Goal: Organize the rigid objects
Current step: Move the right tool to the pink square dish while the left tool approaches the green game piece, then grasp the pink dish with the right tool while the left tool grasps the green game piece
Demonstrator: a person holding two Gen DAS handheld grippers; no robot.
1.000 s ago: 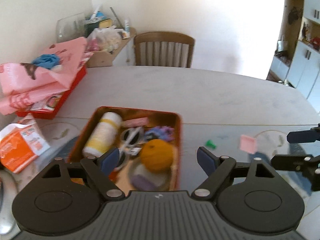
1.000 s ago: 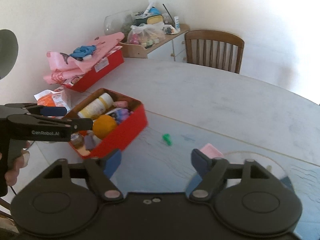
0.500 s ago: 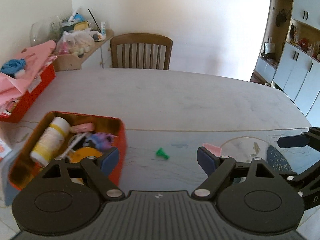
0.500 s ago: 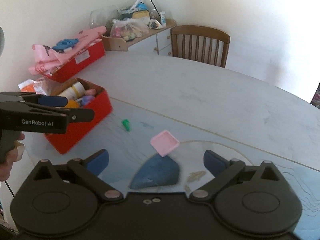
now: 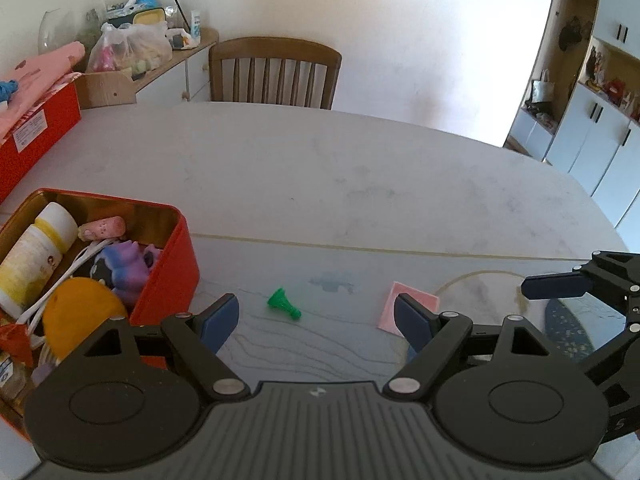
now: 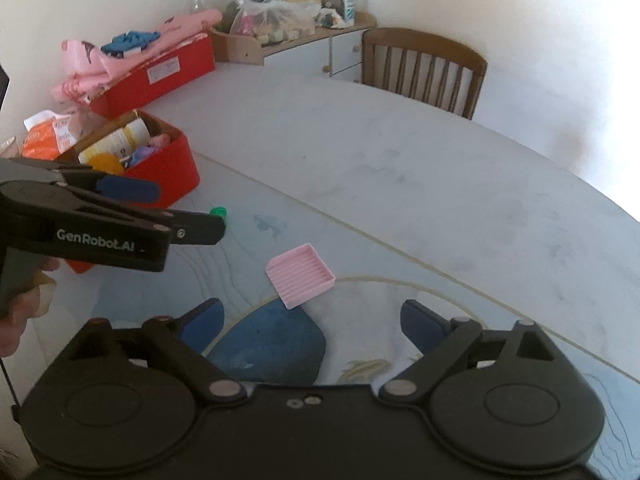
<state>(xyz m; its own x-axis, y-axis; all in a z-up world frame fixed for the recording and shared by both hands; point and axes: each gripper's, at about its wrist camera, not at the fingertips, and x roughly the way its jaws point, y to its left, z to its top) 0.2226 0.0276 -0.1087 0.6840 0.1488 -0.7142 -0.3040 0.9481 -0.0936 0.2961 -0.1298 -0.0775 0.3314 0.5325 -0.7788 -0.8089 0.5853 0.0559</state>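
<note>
Both grippers hang over the table, nothing in either: left gripper (image 5: 316,318) jaws spread wide and empty, right gripper (image 6: 312,322) jaws apart but closing, also empty. Table (image 5: 360,168) is pale grey, oval-ish, w/ a clear patterned mat (image 6: 360,252) on the near part; a thin seam line runs across where the mat ends. On the mat: small green cone-shaped piece (image 5: 283,303) near centre, pink ribbed tray (image 6: 301,274) to its right, a dark blue patch (image 6: 272,346) just nearer than the tray. Red tin (image 5: 176,264) sits at left edge of the mat, open, packed w/ a white-and-yellow bottle (image 5: 34,254), orange ball (image 5: 82,318), purple toy (image 5: 128,266), white cord. Green piece lies between the tin and the tray, apart from both. Far left: bigger red box (image 6: 160,76) w/ pink cloth on top, orange packet (image 6: 44,136) beside it. Room: white walls, wooden chair (image 5: 276,72) at far side of table, cluttered shelf unit (image 5: 172,64) in far-left corner, pale cabinets (image 5: 592,120) at right. A hand (image 6: 24,304) grips the left tool's handle.
</note>
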